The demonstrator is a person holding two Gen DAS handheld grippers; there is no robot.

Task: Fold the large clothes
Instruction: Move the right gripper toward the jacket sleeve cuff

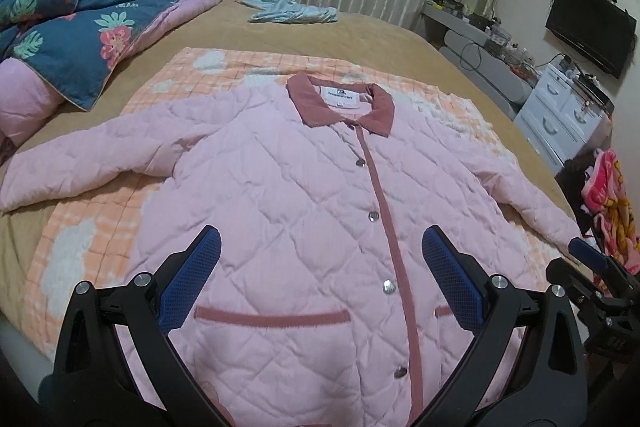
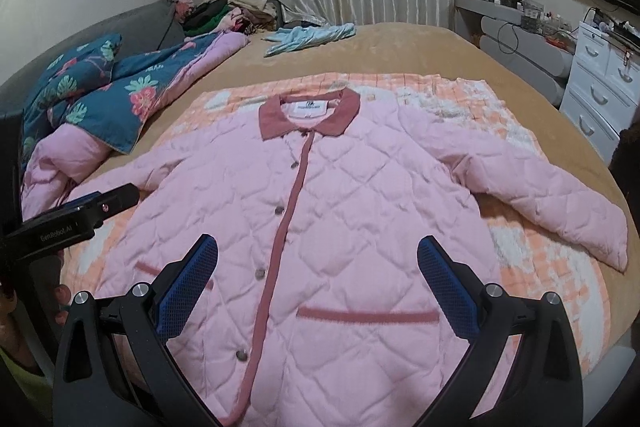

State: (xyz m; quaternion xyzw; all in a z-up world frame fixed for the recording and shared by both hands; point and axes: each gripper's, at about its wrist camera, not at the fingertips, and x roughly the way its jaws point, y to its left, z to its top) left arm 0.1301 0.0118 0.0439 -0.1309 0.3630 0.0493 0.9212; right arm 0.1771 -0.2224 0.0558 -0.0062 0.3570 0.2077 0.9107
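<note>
left gripper [image 1: 320, 251]: jaws wide apart, holding nothing, above jacket hem | right gripper [image 2: 318, 259]: jaws wide apart, holding nothing | bed [image 1: 360, 27] | checked blanket [image 1: 80, 247] on bed | pink quilted jacket [image 1: 288, 187]: flat, buttoned, sleeves spread, on blanket

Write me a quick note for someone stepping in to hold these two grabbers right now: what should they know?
Left gripper: open, empty, above the lower front of the pink quilted jacket.
Right gripper: open, empty, above the same hem area.
Jacket: front up, buttoned, collar toward the curtains, both sleeves spread out, lying on the orange checked blanket on the bed.
Done: jacket laid out flat.
Left: every fold. Probably bring the sleeves across the body first, then fold the body over.
</note>
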